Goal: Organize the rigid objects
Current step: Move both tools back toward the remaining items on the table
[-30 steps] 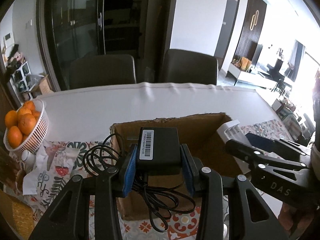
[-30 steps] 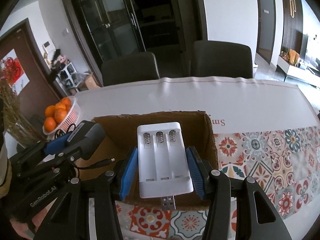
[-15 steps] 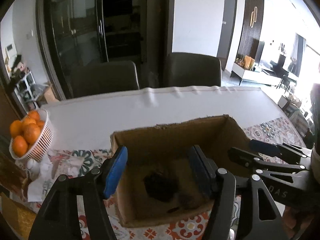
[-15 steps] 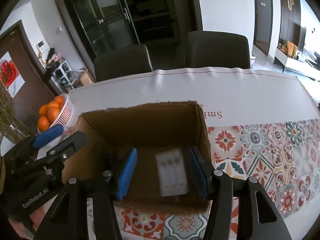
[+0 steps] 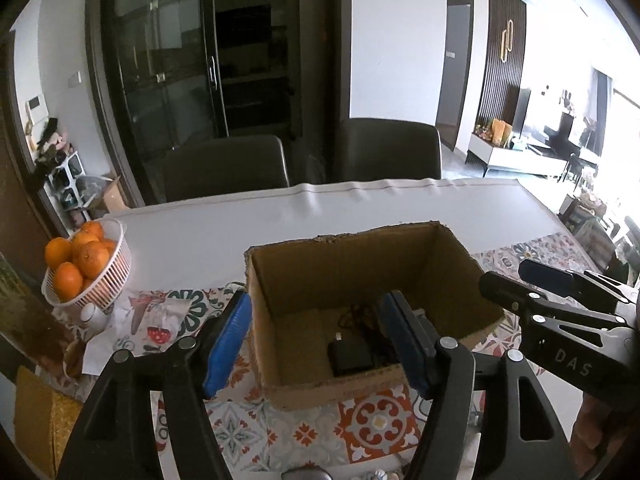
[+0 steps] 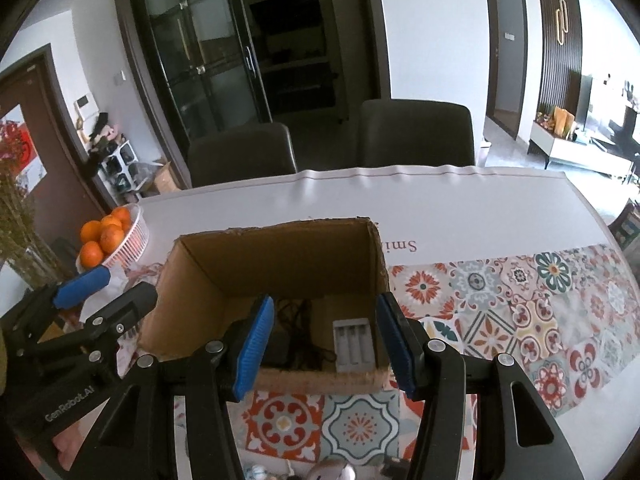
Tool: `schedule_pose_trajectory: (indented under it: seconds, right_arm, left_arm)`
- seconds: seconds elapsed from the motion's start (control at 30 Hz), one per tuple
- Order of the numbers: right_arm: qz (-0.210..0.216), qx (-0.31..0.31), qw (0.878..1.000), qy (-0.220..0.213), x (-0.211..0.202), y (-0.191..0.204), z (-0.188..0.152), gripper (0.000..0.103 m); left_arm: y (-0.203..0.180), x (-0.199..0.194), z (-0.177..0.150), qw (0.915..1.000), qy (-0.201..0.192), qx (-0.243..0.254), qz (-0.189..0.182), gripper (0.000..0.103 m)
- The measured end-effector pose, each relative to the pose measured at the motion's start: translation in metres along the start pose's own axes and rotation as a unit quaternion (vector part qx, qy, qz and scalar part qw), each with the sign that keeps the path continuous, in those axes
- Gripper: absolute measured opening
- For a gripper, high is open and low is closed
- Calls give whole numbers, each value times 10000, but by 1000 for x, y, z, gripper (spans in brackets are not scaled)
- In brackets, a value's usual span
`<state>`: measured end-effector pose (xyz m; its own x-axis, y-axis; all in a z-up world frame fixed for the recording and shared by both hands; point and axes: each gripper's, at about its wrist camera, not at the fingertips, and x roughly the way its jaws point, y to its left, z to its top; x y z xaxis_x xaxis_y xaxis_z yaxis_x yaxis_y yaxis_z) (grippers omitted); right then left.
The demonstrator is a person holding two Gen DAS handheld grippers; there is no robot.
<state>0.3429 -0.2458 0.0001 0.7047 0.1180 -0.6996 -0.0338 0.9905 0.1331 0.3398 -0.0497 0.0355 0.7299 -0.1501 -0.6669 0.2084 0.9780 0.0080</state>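
Note:
An open cardboard box [image 5: 344,256] stands on the patterned tablecloth; it also shows in the right wrist view [image 6: 276,256]. A black power adapter [image 5: 350,354] with its cable lies on the box floor. A white battery charger [image 6: 354,344] lies beside the adapter's cable [image 6: 298,320] in the box. My left gripper [image 5: 320,340] is open and empty above the box's near edge. My right gripper [image 6: 326,344] is open and empty above the box's near edge. Each gripper shows at the side of the other's view.
A white basket of oranges [image 5: 86,268] stands at the left of the table, also in the right wrist view [image 6: 114,238]. A small white pot [image 5: 94,316] and paper lie below it. Two dark chairs [image 5: 224,168] stand behind the table.
Both grippers opened and let go: the black adapter and the white charger dropped into the box. Both grippers have since risen and drawn back a little.

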Motion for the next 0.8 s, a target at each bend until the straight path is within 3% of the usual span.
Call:
schedule_pose_trajectory:
  seconds: [0.43, 0.8]
  right_arm:
    - [22, -65, 10000, -16, -30, 9, -24, 55]
    - [131, -138, 9997, 179, -39, 19, -57, 55]
  left_arm:
    - [4, -34, -23, 9999, 32, -77, 76, 68]
    - [9, -42, -63, 9991, 336, -270, 19, 68]
